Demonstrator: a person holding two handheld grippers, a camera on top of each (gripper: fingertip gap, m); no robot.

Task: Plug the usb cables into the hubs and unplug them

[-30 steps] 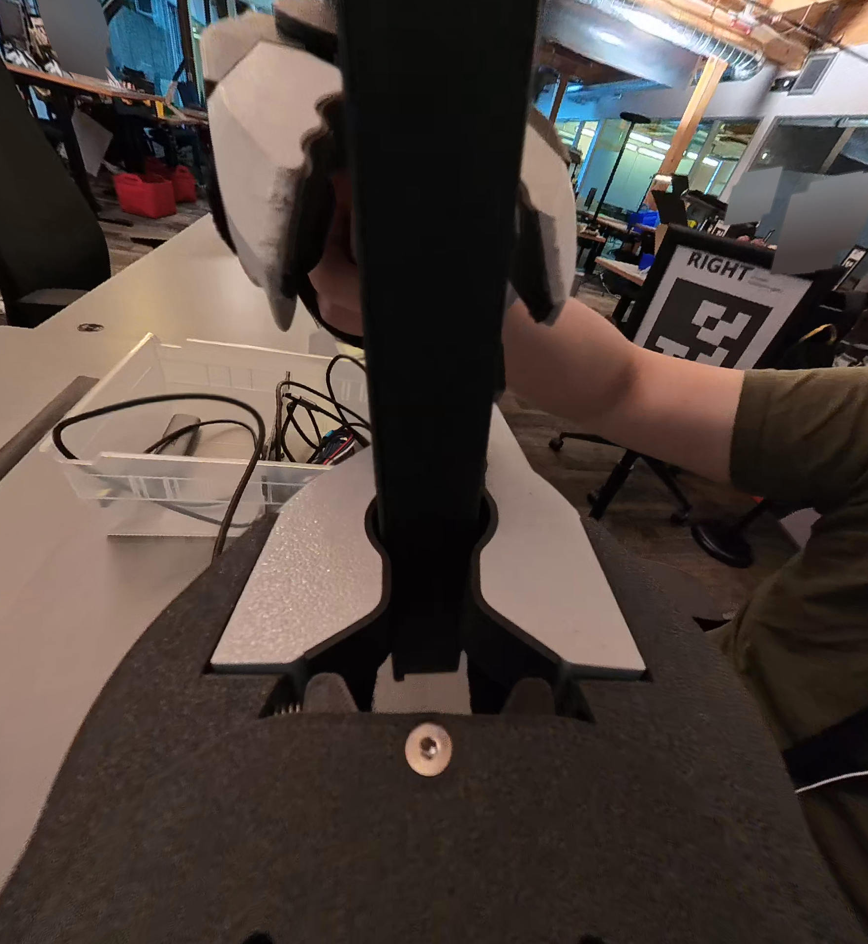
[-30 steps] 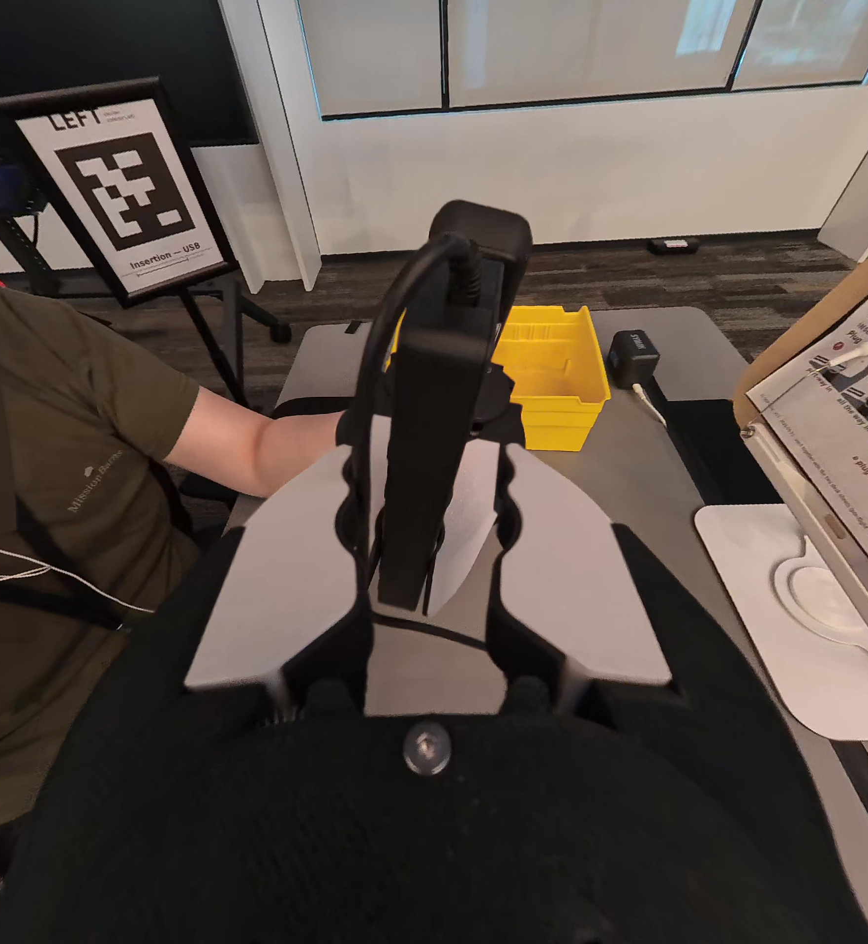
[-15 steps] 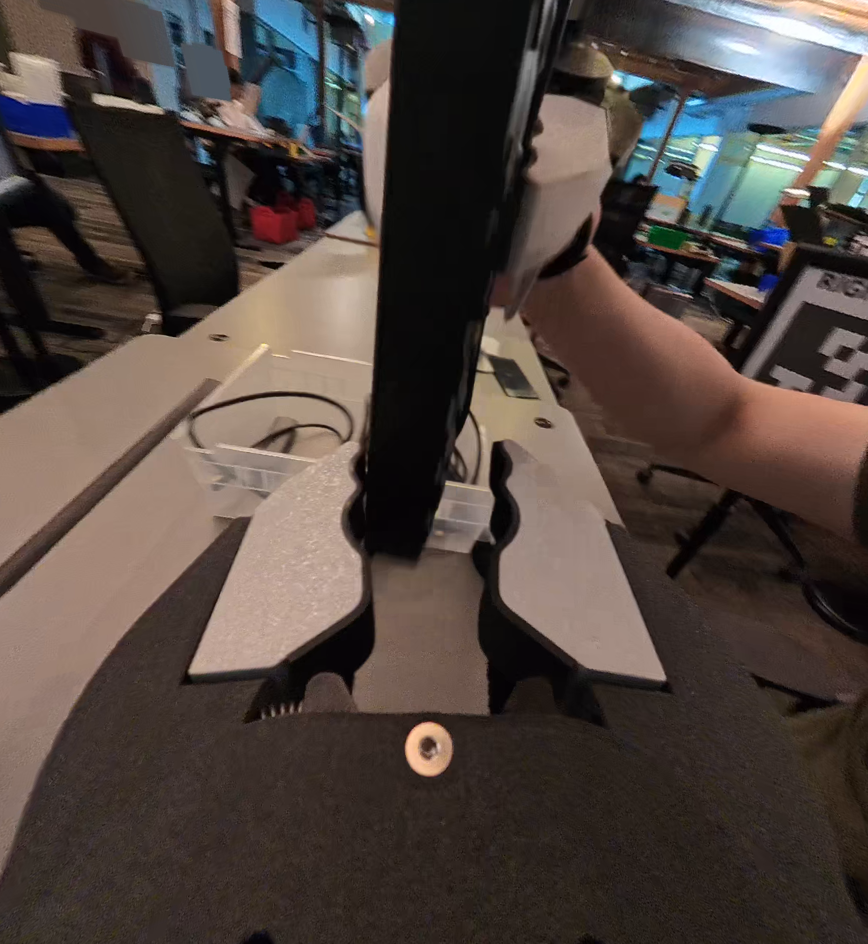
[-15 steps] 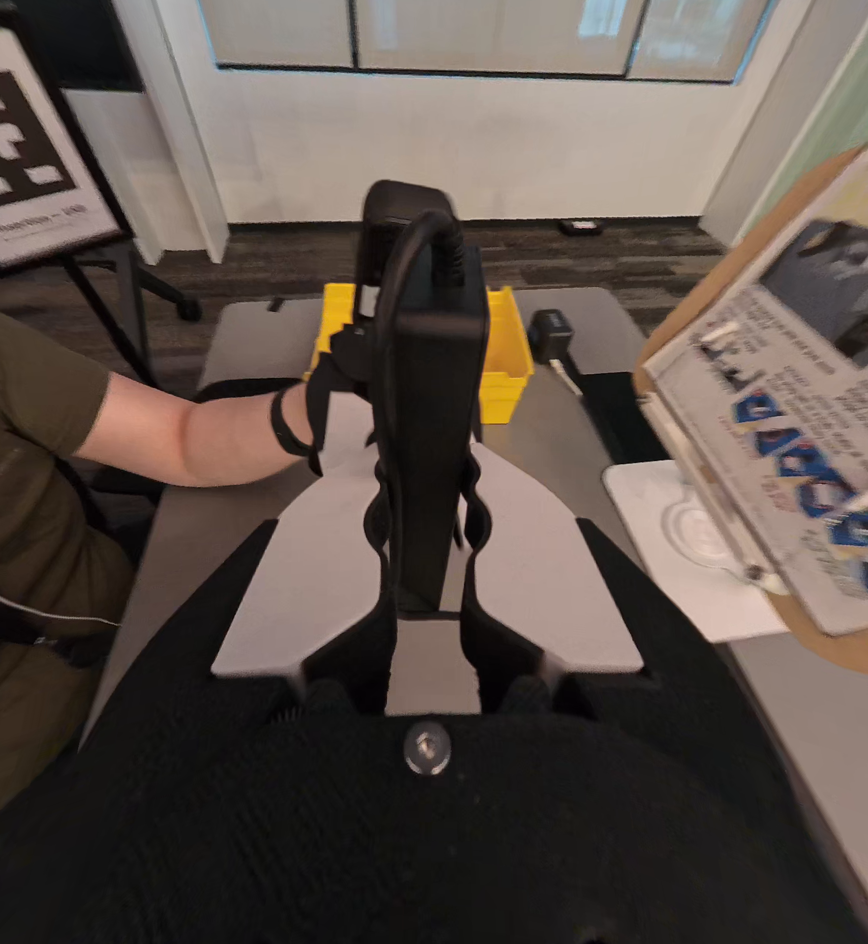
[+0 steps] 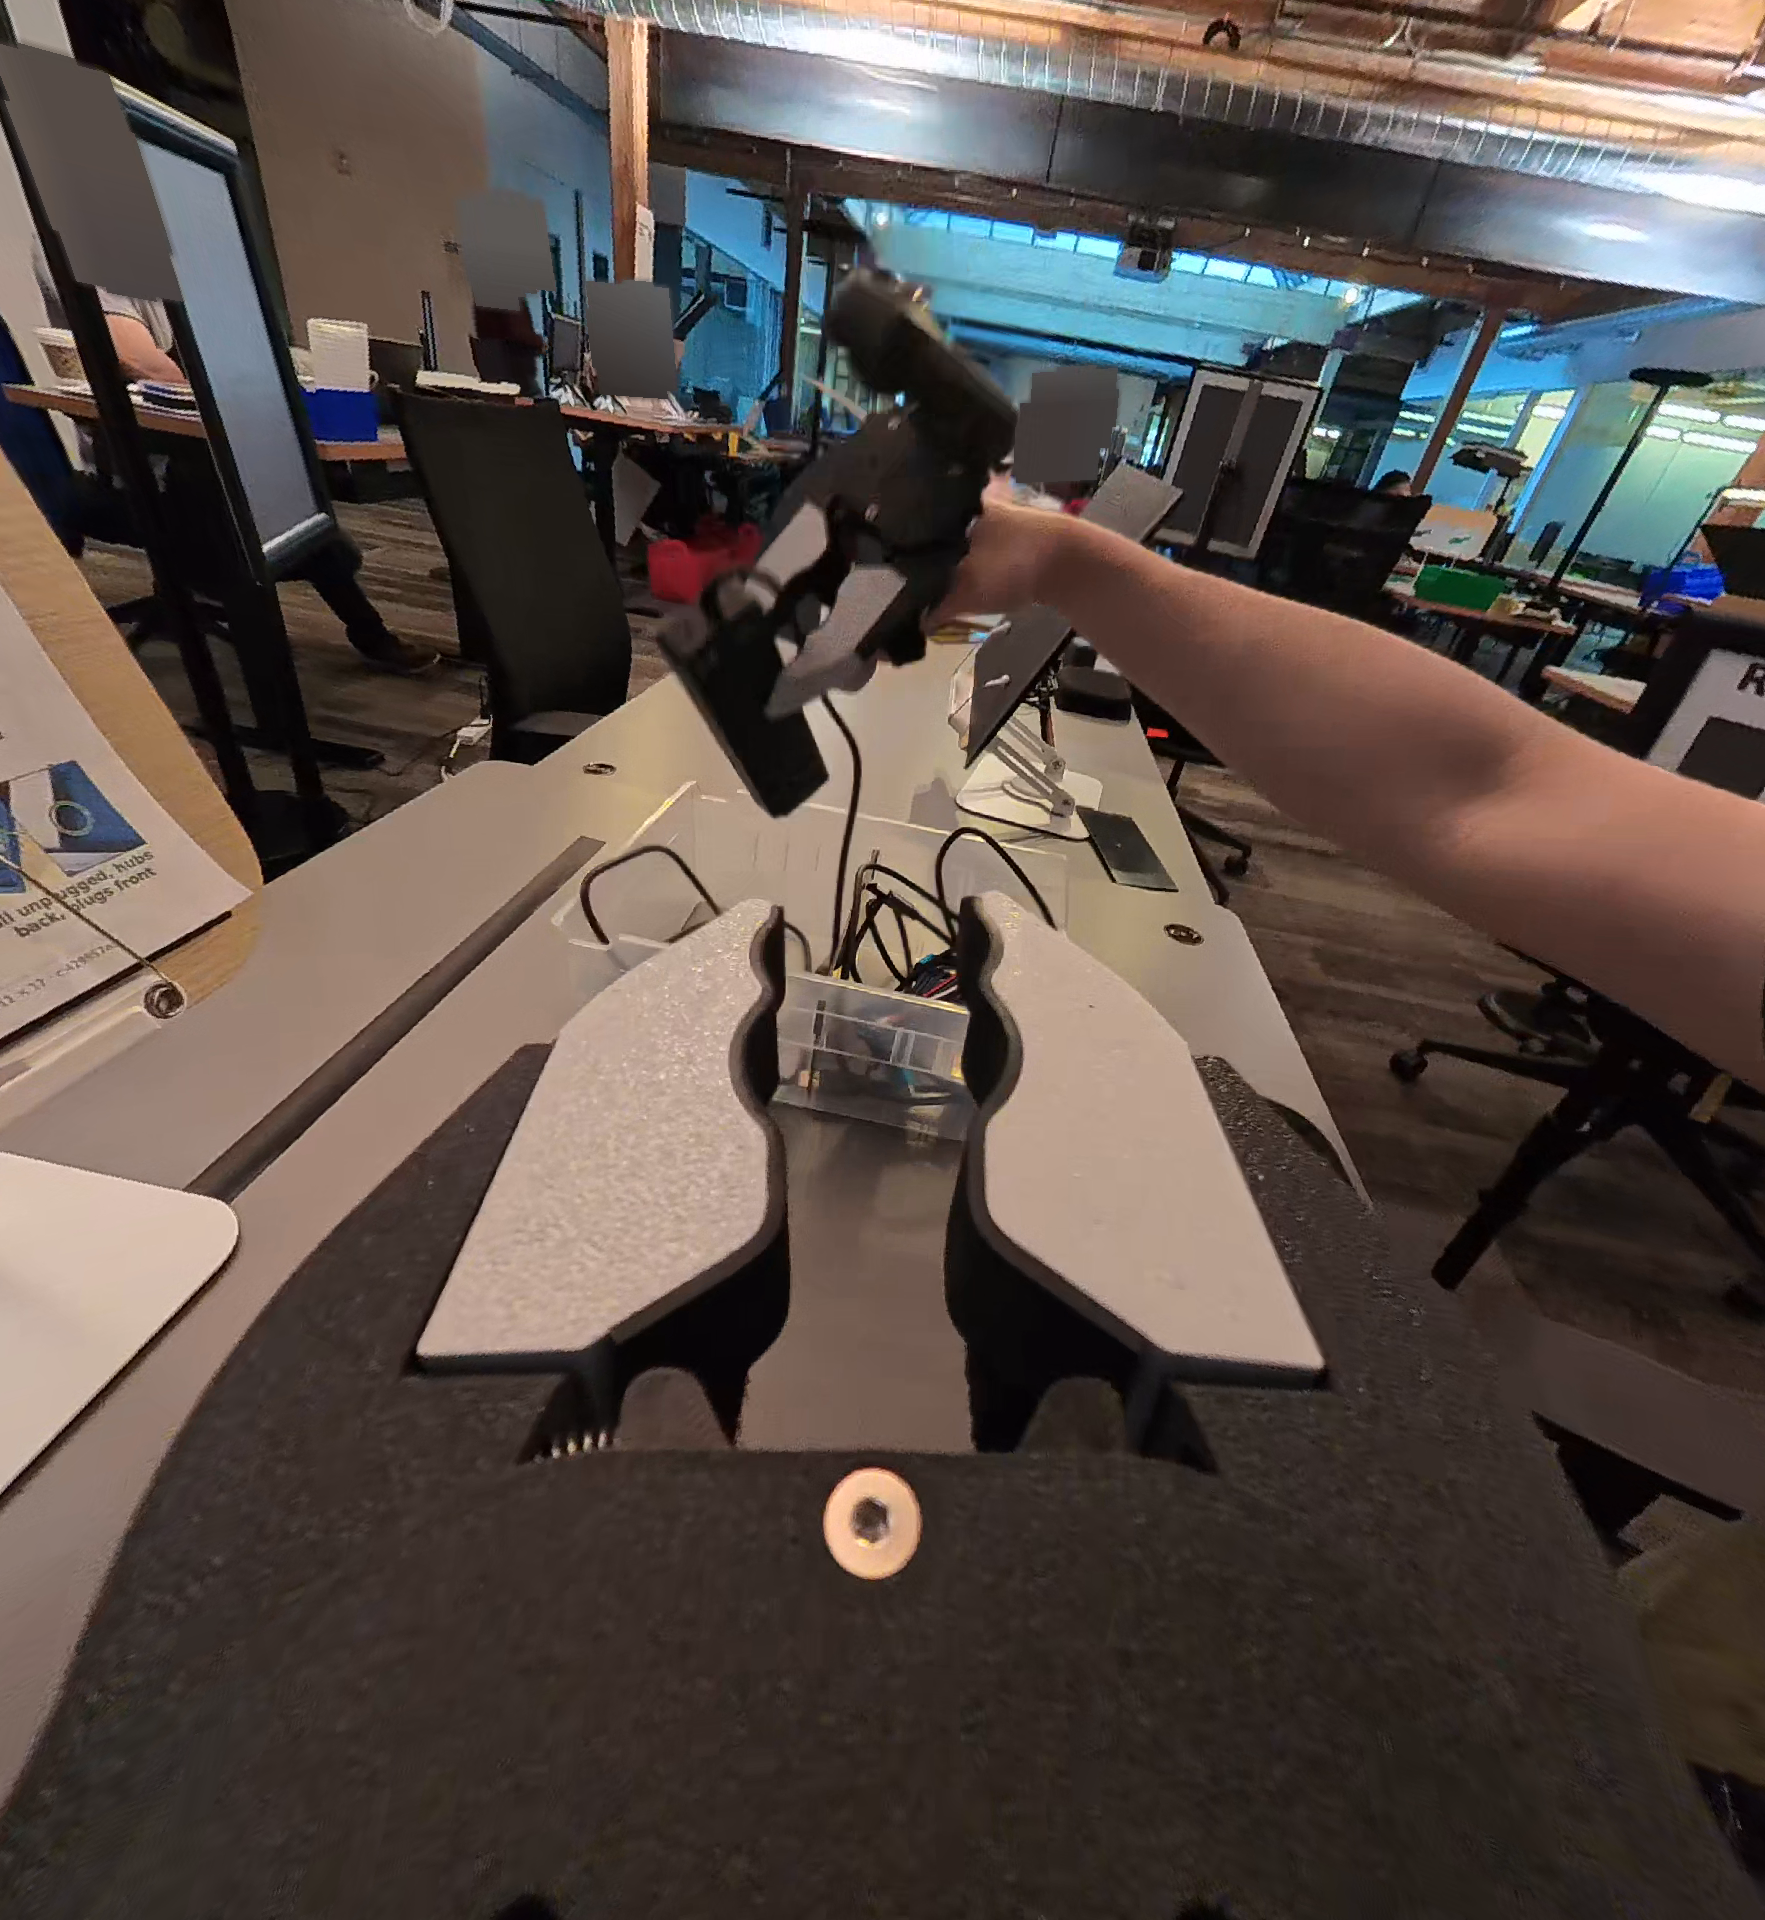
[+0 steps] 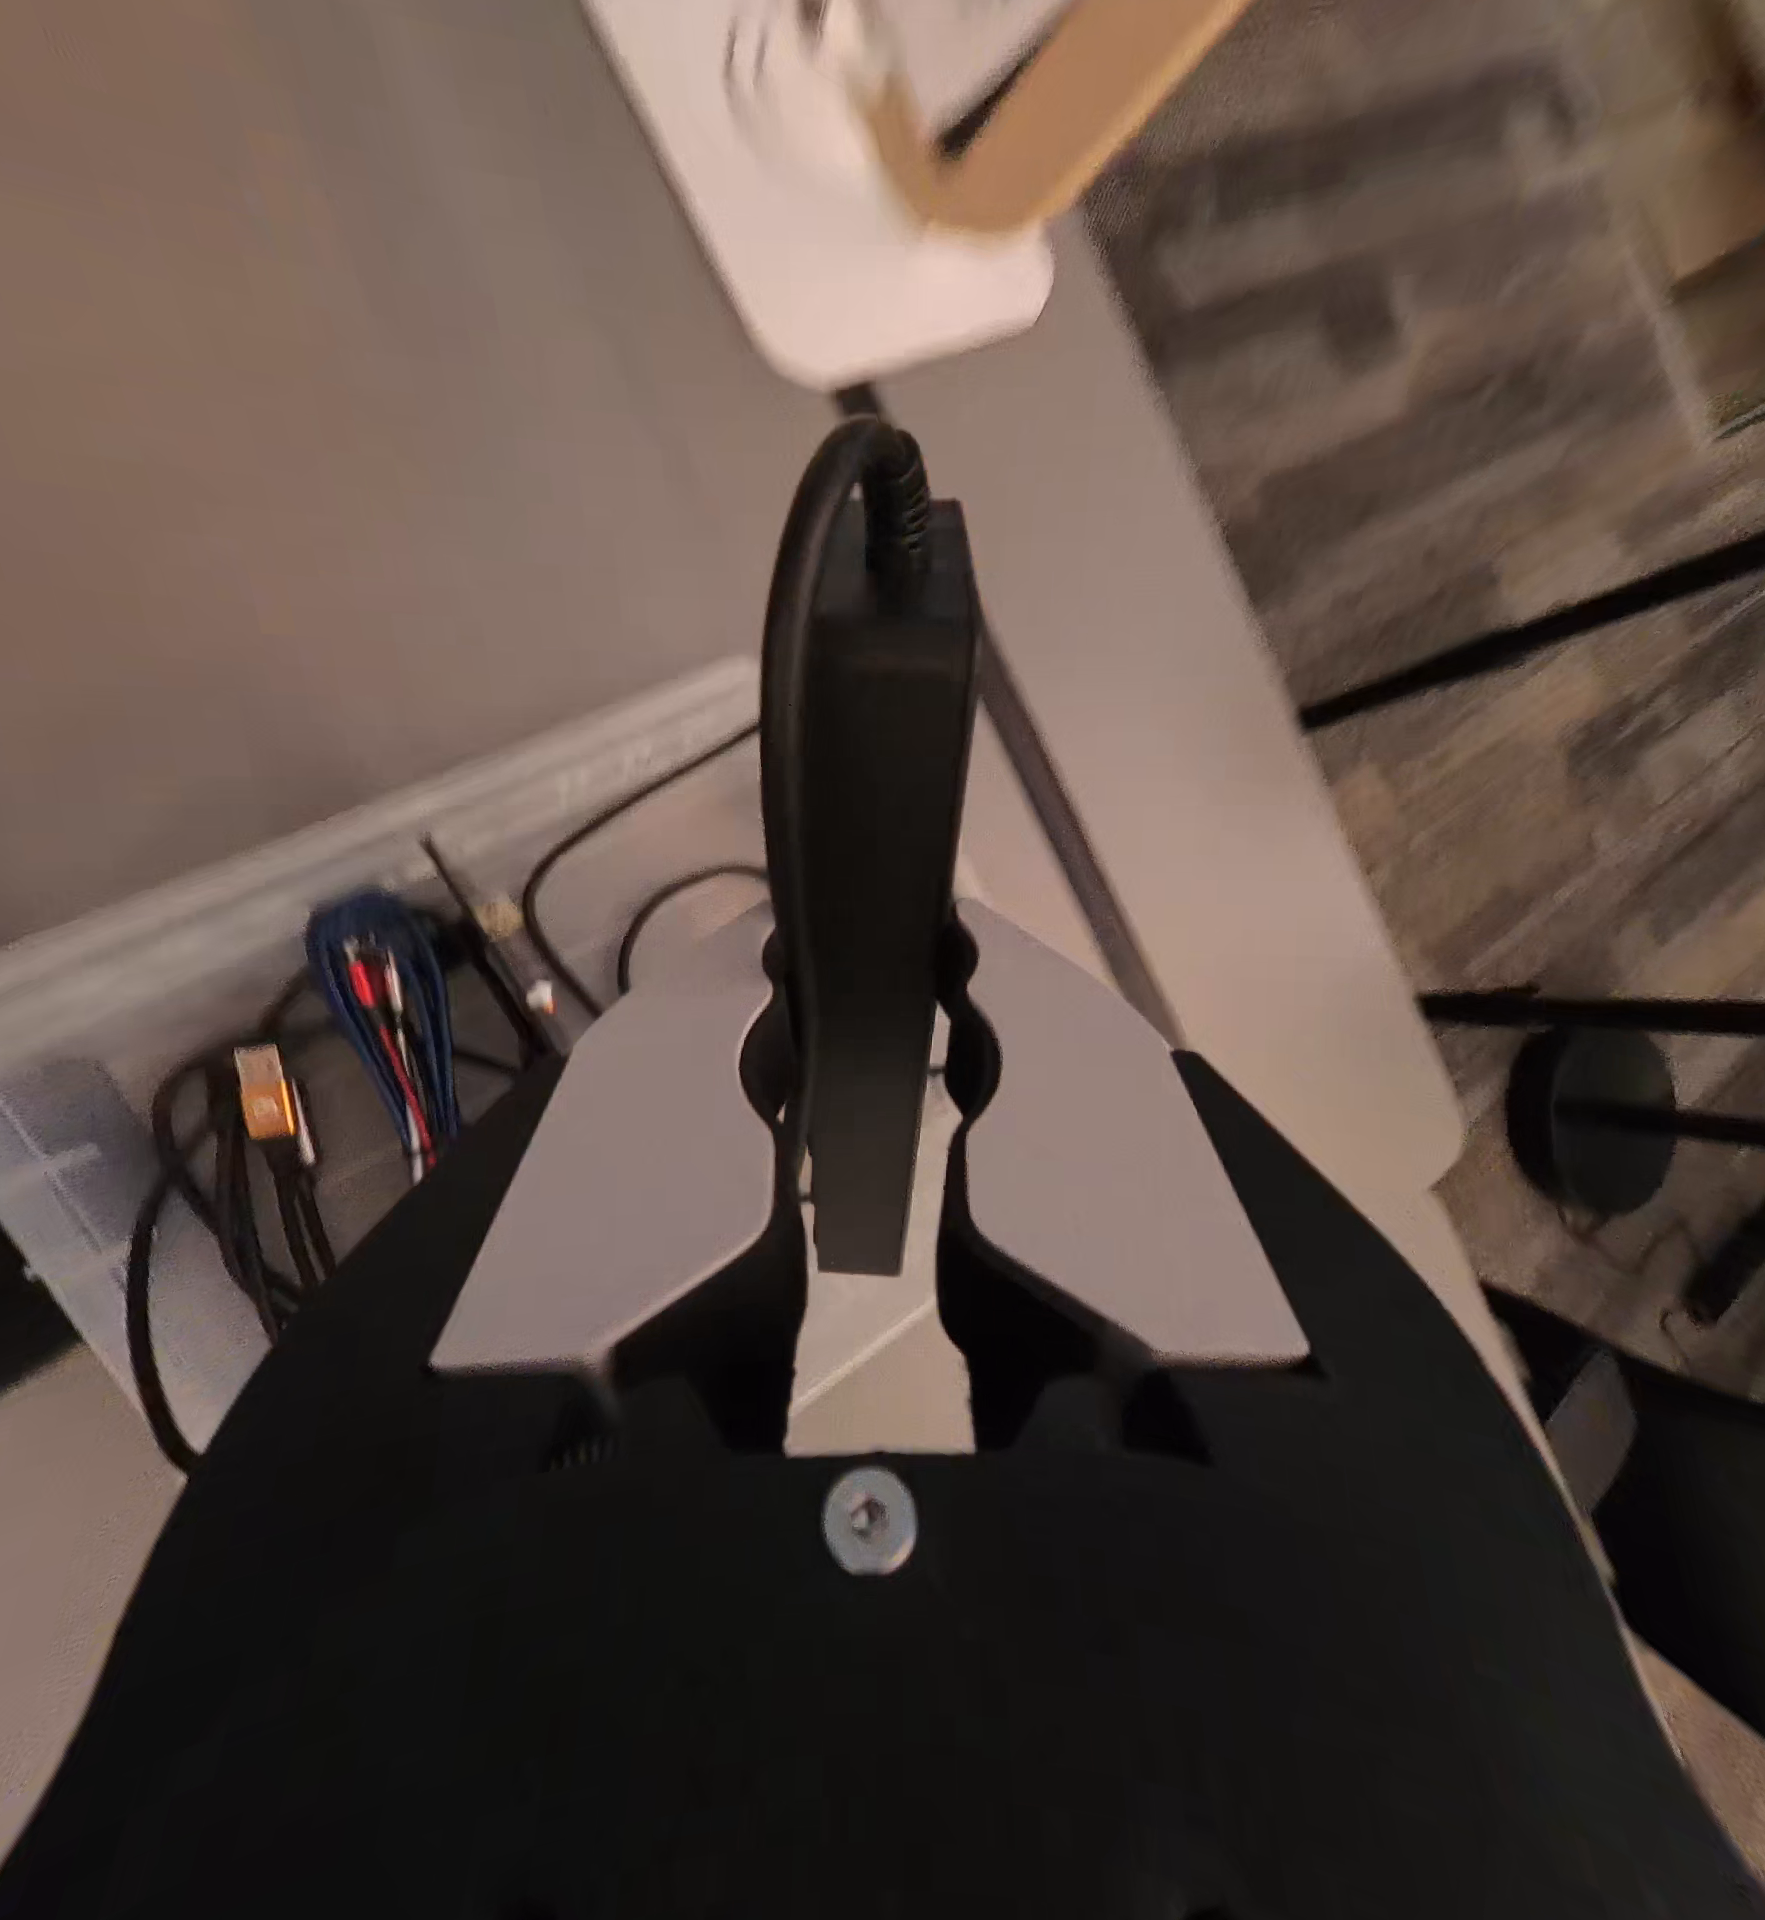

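Note:
My left gripper (image 5: 873,925) is open and empty, low over the grey table (image 5: 421,997), pointing at a clear plastic bin (image 5: 878,1060) of tangled cables. My right gripper (image 5: 805,644) shows farther off in this view, tilted down above the bin. It is shut on a black USB hub (image 5: 753,717) whose black cable (image 5: 850,821) hangs into the bin. In the right wrist view my right gripper (image 6: 873,935) clamps the hub (image 6: 883,779) lengthwise, with the hub's cable (image 6: 790,644) looping back from its far end. Below lie the bin (image 6: 57,1101), a blue cable bundle (image 6: 379,997) and an orange USB plug (image 6: 265,1101).
An instruction board (image 5: 57,831) on a white stand base (image 5: 47,1247) is at the left. A tablet on a stand (image 5: 1023,707) is beyond the bin. The person's arm (image 5: 1377,748) reaches across from the right. Office chairs and desks stand behind. Left tips to right tips: about 30 cm. The orange USB plug (image 6: 265,1101) is closer to my right gripper, around 25 cm from its tips; the left tips are 35 cm off.
My left gripper opened and let go of the hub. My right gripper carried the hub away to above the clear bin and tipped to point downward.

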